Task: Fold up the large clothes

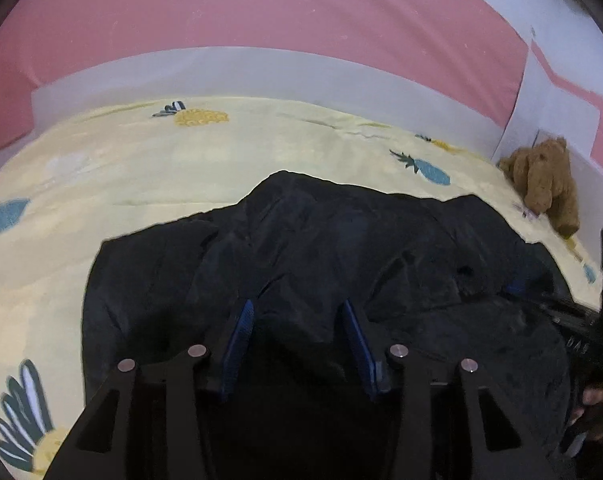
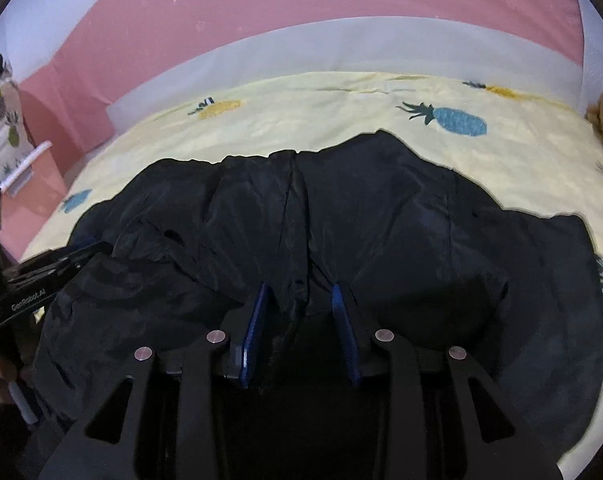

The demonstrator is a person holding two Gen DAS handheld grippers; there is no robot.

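a large black jacket point(image 1: 321, 248) lies rumpled on my bed, on a pale yellow bedsheet point(image 1: 113, 168) printed with pineapples, and it fills most of the near part of both views. my left tongs point(image 1: 299, 340) sit low over the near edge of the jacket with the blue pads apart; dark cloth lies between and under them, but i cannot tell whether the pads press on it, so i read them as parted and not yet gripping. my right tongs point(image 2: 301, 324) hang over the middle of the near hem, where a ridge of bunched fabric point(image 2: 297, 280) rises between the two blue pads — the pads stand a little off it on either side, so this pair too looks open around the cloth rather than clamped. a brown teddy bear point(image 1: 545, 184) sits at the far right of the bed, well apart from the jacket, against a pink and white wall point(image 1: 261, 20). i judge this to be the start of a fold — both pairs are set along the near edge. next, each must close firmly on its bit of hem.
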